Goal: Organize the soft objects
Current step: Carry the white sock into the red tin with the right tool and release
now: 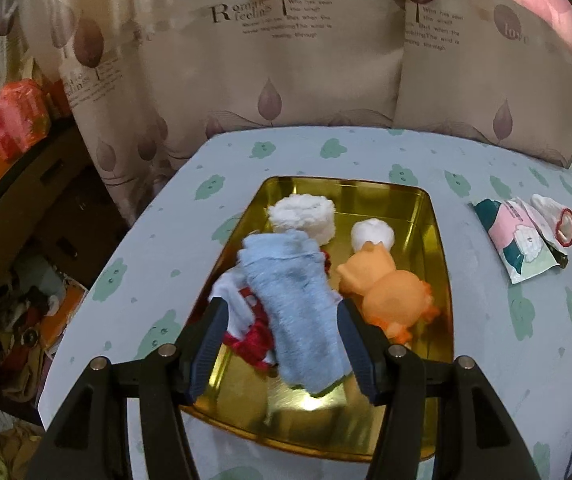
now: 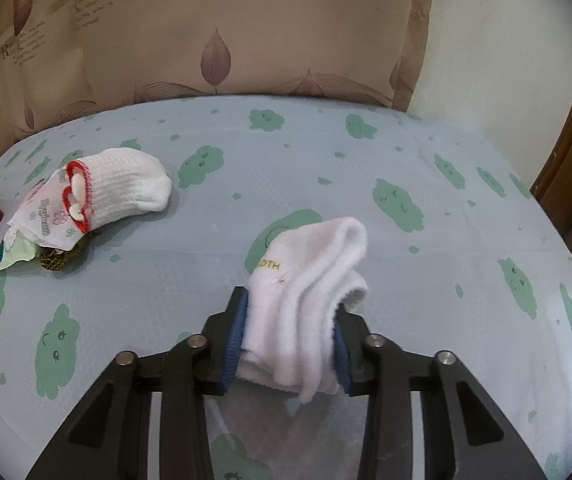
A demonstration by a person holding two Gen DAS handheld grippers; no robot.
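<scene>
Folded white fleece cloth [image 2: 306,300] sits clamped between my right gripper's [image 2: 290,320] blue pads, over the pale blue surface [image 2: 366,200] with green cloud prints. My left gripper [image 1: 282,344] stands apart around a light blue fuzzy sock [image 1: 290,304], pads not pressing, above the gold metal tray [image 1: 438,280]. Further in lie an orange plush toy [image 1: 386,288], a white fluffy roll [image 1: 302,218] and a white ball [image 1: 372,232]. Far left, a red-trimmed white sock [image 2: 126,188] rests on packets.
</scene>
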